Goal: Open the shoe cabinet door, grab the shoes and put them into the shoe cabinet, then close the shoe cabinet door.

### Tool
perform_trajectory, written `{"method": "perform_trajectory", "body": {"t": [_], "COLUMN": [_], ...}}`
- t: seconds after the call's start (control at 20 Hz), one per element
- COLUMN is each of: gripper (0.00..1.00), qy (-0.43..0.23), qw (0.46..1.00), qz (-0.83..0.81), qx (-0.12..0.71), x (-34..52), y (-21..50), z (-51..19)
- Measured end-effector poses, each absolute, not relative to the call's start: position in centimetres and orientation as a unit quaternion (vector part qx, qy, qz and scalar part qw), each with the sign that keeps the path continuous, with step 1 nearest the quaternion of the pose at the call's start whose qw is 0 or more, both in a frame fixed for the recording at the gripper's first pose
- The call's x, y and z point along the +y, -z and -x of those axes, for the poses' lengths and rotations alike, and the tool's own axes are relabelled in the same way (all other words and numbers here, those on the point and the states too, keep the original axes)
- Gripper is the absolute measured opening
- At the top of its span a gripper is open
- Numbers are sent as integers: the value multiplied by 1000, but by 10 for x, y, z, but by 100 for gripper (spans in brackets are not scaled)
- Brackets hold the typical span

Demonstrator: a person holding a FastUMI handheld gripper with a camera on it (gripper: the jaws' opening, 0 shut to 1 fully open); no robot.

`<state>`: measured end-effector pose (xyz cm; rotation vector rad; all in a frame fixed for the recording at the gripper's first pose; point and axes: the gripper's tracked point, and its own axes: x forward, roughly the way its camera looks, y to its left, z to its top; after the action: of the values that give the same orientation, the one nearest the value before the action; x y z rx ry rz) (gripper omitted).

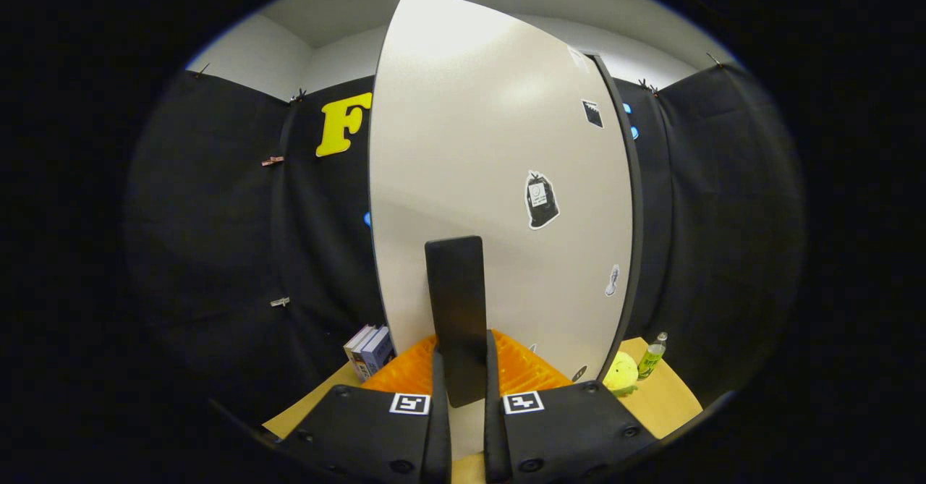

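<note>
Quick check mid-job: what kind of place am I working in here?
Likely a staged recording booth, not a real home: black cloth walls pinned up around a wooden table, with a white cabinet door carrying stickers. The gripper is closed on the door's dark handle. Books, a bottle alongside.

No words, brands or numbers can be read here. The white cabinet door (499,180) carries several stickers: a dark bag-shaped one (541,200) near the middle, a small dark square one (592,113) higher to the right, and a small pale one (613,280) lower right; any print on them is too small to make out. Each finger block of the gripper (463,397) bears a square black-and-white coded marker (410,404), a pattern without letters. The green bottle (651,357) on the worktop (669,397) at far right has a label, unreadable. The spines of the books (370,350) at the left show no legible title.
</note>
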<state>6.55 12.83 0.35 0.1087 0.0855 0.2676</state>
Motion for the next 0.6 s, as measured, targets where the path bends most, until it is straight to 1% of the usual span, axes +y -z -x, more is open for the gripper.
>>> {"method": "perform_trajectory", "body": {"t": [0.45,0.6], "gripper": [21,21], "qy": [-121,-100], "qw": [990,992], "qz": [-59,-60], "qx": [42,43], "x": [72,46], "y": [-4,-4], "z": [-36,-27]}}
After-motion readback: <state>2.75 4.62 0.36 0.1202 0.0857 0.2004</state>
